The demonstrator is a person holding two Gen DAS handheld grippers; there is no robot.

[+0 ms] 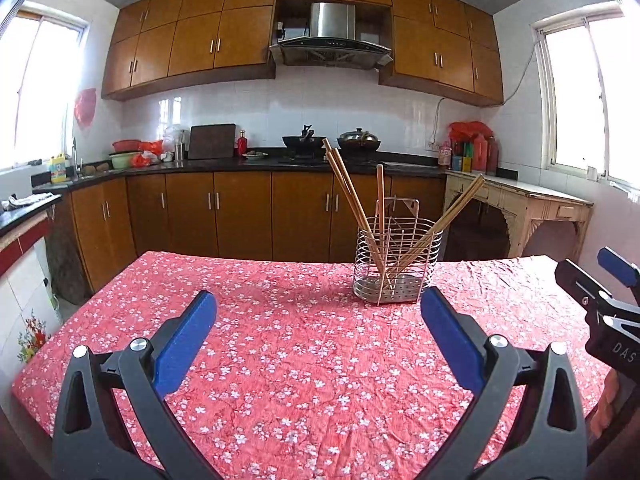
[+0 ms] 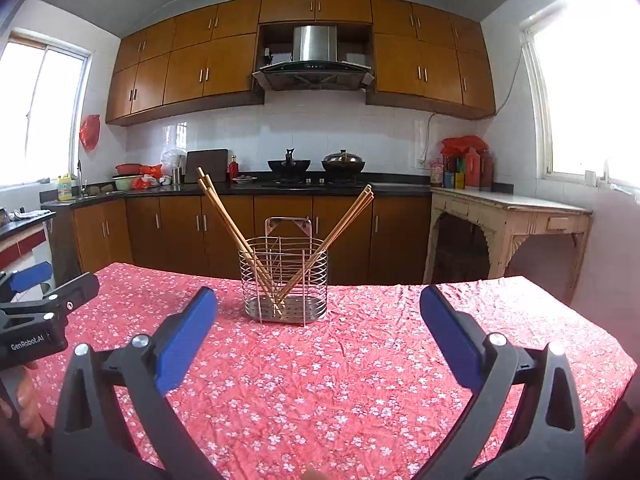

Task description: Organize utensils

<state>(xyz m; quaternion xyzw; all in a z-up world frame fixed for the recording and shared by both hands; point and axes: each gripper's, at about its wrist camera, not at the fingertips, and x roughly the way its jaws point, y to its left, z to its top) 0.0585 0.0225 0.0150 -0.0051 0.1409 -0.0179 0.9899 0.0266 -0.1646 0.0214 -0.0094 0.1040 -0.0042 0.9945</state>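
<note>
Both left tongs (image 1: 319,308) and right tongs (image 2: 319,306) spread wide, holding nothing; wooden chopsticks (image 2: 224,216) stand (splayed apart) in the wire metal holder (image 2: 285,280) on the red floral-clothed table (image 2: 360,380).

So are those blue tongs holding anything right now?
No. Both the left tongs and right tongs are open and empty; the wooden chopsticks stand in the wire metal basket.

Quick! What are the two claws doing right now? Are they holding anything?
Left claw: open, holding nothing.
Right claw: open, holding nothing.
</note>
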